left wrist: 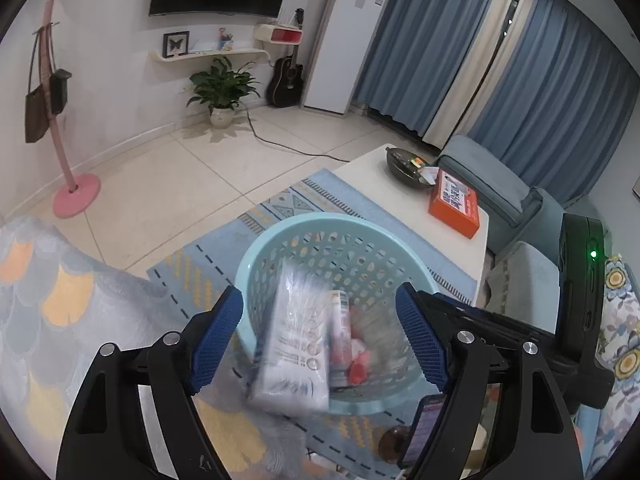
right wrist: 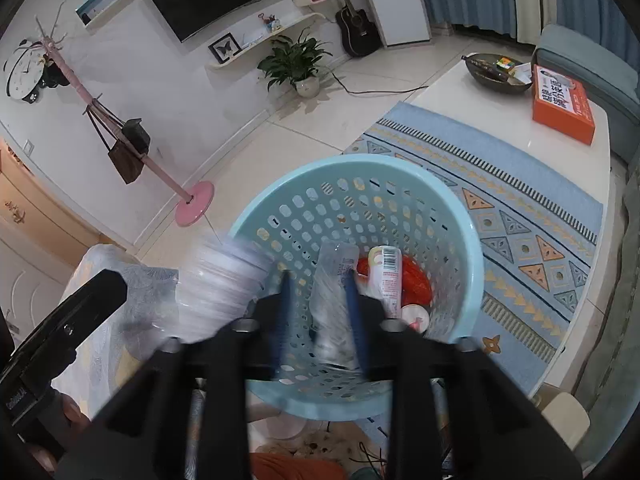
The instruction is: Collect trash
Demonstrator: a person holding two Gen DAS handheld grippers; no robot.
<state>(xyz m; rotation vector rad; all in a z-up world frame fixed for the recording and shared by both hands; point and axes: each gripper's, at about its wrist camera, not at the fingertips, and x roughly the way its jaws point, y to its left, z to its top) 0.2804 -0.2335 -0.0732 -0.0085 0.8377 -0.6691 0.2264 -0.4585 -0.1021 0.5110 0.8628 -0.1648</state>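
Both tools gape over the blue basket (left wrist: 280, 236): left tool (left wrist: 320, 332) around a blurred white pack (left wrist: 292, 344), right tool (right wrist: 320, 312) around a clear wrapper (right wrist: 334, 280), neither pressed.

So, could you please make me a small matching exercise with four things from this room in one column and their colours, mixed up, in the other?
Things:
1. perforated basket
2. tissue box on the table
3. coat stand base
4. guitar by the wall

Colours:
a. orange
b. black
c. light blue
d. pink

Pairs: 1-c, 2-a, 3-d, 4-b
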